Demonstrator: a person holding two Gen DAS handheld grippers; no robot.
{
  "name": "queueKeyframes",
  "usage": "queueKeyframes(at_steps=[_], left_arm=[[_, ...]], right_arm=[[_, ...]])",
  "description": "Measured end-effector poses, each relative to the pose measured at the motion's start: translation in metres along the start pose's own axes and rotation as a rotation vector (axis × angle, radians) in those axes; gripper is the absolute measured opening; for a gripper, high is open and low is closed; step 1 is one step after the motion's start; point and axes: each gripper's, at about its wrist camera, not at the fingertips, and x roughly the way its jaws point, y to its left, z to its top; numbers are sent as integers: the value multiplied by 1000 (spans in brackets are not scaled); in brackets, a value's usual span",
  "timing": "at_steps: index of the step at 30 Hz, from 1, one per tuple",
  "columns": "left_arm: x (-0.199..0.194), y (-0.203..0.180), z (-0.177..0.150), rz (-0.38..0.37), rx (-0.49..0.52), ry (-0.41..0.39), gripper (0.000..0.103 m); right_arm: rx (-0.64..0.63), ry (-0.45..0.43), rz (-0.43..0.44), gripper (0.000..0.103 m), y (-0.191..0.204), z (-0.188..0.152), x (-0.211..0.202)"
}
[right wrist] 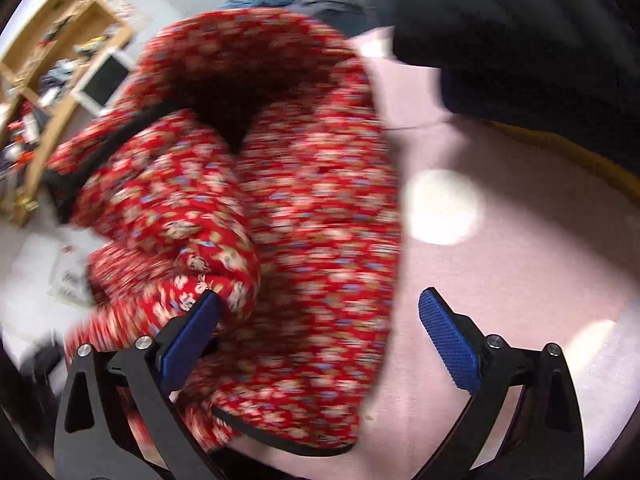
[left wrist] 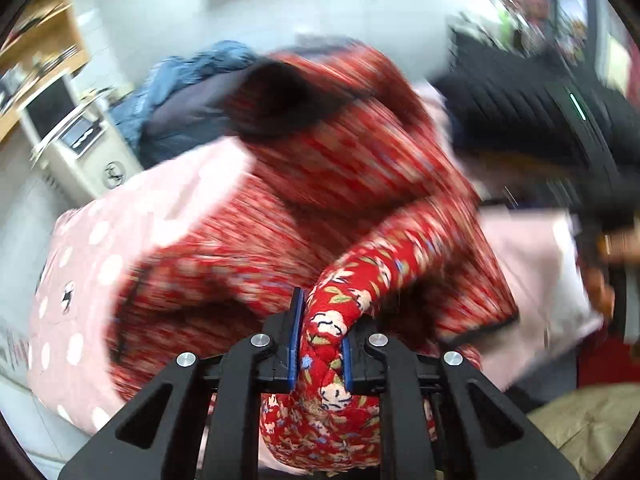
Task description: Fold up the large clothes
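1. A pink bed cover with white polka dots [right wrist: 500,184] spreads under everything in both wrist views.
2. The red floral quilted jacket [left wrist: 320,184] lies heaped on that cover. It is bunched and doubled over on itself, with black piping along its edges and a dark lining showing at an opening near its top. Much of it is blurred.
3. A black ribbed garment [left wrist: 532,116] sits beyond the jacket at the right of the left wrist view. A blue denim piece [left wrist: 188,80] and a dark one lie behind the jacket's far left.
4. A wooden shelf unit [right wrist: 60,52] and a white appliance [left wrist: 76,136] stand off the bed to the left.
5. The left gripper [left wrist: 320,344] is clenched on a raised fold of the jacket, its 2 blue pads pressing the quilted cloth from both sides.
6. The right gripper [right wrist: 320,312] stands spread wide over the jacket. Its left pad touches a rolled fold; its right pad hangs over bare pink cover, grasping nothing.
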Motion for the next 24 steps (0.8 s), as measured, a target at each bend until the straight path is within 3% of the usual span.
queueKeyframes(at_steps=[2,6,10,11,13,14,15,17,19,21,22,24], left_arm=[[-6,41,17,61,-73,-34,14],[-18,137,44,177,-215,-92,14],[-36,254,79,410,-324,-148,14],[-34,285,86,431,-360,-136,15],[-20,355,96,347,-479,-126,15],[-8,373,98,344,-501,-96,19],[18,392,101,380,-500,-4,22],[62,406,99,452,-451,141,39],[92,409,88,495,-406,206,43],[106,403,75,477,-411,194,61],[104,399,63,427,-460,164,74],[100,394,48,357,-538,112,81]], right_arm=[[-18,-29,23,97,14,2,-5],[126,-107,237,97,13,14,-21],[132,-7,47,97,6,22,4],[122,10,15,97,4,20,10],[108,56,-6,97,1,13,26],[111,82,-13,98,1,8,35],[114,101,-16,98,1,4,42],[113,132,-28,97,2,-2,55],[94,171,-59,97,5,-10,71],[81,204,-85,97,6,-17,81],[80,216,-86,97,7,-20,86],[51,229,-98,98,10,-24,92]])
